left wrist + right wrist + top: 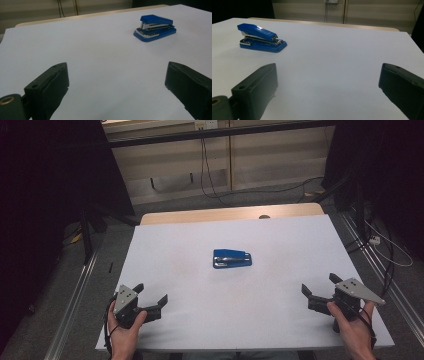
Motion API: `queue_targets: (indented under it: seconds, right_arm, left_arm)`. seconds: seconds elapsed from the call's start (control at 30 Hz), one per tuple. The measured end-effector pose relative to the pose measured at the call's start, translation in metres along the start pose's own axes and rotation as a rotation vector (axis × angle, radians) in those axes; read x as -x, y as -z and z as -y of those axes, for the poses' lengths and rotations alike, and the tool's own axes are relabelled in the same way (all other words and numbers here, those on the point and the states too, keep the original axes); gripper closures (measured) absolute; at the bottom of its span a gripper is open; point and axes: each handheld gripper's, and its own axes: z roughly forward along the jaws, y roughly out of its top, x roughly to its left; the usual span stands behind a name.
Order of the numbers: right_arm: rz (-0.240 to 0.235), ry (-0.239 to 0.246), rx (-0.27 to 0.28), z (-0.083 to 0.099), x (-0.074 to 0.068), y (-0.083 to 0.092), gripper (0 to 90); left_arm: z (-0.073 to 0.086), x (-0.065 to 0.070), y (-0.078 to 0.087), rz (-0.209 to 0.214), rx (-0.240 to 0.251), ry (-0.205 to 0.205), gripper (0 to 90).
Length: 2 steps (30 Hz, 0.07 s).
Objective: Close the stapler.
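Here, a blue stapler (232, 258) is seen lying flat near the middle of the white worktop (280, 315). The left claw (151, 297) and the right claw (320, 287) are held wide apart and empty at the near corners, well apart from it.

Dim room, evenly lit white table (280, 320), slightly soft focus.

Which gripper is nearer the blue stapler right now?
Left, narrowly. The left gripper sits at the table's near-left corner, open and apart from the stapler. The right gripper waits at the near-right corner, also open, slightly farther off.
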Motion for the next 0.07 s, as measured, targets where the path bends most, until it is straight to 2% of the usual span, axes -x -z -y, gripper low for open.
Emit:
queue_targets:
  seconds: [0.07]
  right_arm:
    - [-0.001, -0.001, 0.0, -0.0002, 0.0004, -0.0009, 2.1]
  left_arm:
    - [0.0, -0.0009, 0.0, -0.002, -0.002, 0.008, 5.5]
